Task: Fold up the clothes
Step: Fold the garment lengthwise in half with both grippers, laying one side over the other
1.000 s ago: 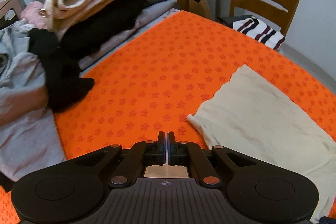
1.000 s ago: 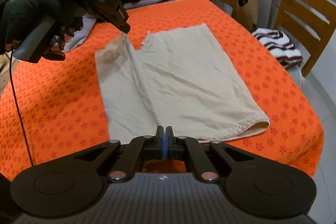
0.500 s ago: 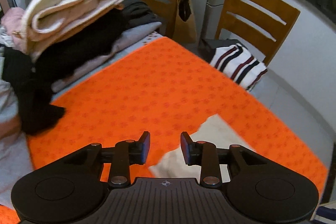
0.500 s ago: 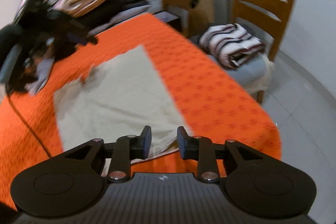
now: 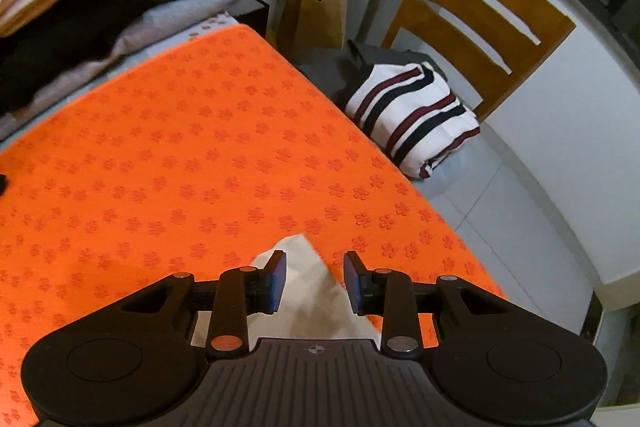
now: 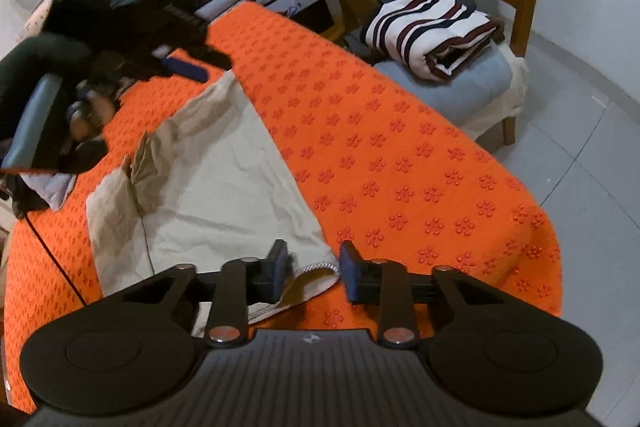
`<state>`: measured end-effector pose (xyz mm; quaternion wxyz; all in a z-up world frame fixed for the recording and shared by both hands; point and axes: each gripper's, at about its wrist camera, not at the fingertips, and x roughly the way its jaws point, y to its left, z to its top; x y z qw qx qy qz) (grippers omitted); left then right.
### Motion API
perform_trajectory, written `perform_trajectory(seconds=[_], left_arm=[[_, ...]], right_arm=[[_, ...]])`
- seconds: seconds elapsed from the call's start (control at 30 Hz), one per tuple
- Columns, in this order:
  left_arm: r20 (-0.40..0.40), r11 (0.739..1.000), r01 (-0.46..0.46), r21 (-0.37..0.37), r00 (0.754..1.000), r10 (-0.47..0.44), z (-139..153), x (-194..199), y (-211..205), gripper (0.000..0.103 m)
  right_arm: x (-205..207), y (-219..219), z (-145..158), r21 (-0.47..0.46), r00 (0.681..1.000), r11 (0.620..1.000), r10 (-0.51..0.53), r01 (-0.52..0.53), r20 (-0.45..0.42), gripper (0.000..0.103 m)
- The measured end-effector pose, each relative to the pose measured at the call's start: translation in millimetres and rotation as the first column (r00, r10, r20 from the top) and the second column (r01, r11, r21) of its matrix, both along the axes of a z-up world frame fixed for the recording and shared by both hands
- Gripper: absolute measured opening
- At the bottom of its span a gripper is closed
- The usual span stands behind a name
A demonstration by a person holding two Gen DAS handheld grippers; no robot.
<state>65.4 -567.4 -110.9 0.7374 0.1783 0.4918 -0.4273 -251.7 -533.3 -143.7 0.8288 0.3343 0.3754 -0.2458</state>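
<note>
We see the beige garment lying flat on the orange worktop, left of centre in the right wrist view. Our right gripper has its jaws parted, empty, straddling the hem at bottom centre. Our left gripper is likewise parted over a far corner, holding nothing.

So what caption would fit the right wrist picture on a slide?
Open right gripper poised over the hem corner of a beige garment lying on the orange cloth.
</note>
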Motion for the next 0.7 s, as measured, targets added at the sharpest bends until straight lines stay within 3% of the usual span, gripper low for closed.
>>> perform_trajectory(seconds=[0.13, 0.23, 0.37, 0.57, 0.7], left_arm=[[0.045, 0.999, -0.012, 0.031, 0.999, 0.010, -10.0, -3.9, -8.5, 0.028], [0.064, 0.999, -0.020, 0.038, 0.998, 0.018, -13.5, -4.7, -10.0, 0.002], [0.046, 1.000, -0.030, 0.000, 0.999, 0.030, -5.9, 1.0, 2.8, 0.002], [0.002, 0.995, -0.057, -0.080, 0.998, 0.058, 26.1, 20.7, 46.3, 0.002], [-0.032, 0.992, -0.077, -0.102, 0.997, 0.074, 37.5, 33.4, 82.1, 0.002]], right_arm=[[0.4, -1.3, 0.0, -0.005, 1.000, 1.000, 0.004, -0.004, -0.004, 0.026], [-1.2, -2.6, -0.4, -0.007, 1.000, 1.000, 0.007, -0.007, -0.004, 0.021], [-1.7, 0.5, 3.5, -0.027, 1.000, 0.999, 0.018, -0.018, 0.006, 0.009], [-0.8, 19.6, 25.4, -0.117, 0.996, 0.990, 0.081, -0.077, 0.036, 0.007], [-0.3, 45.5, 42.7, -0.202, 0.983, 0.965, 0.179, -0.168, 0.038, 0.007]])
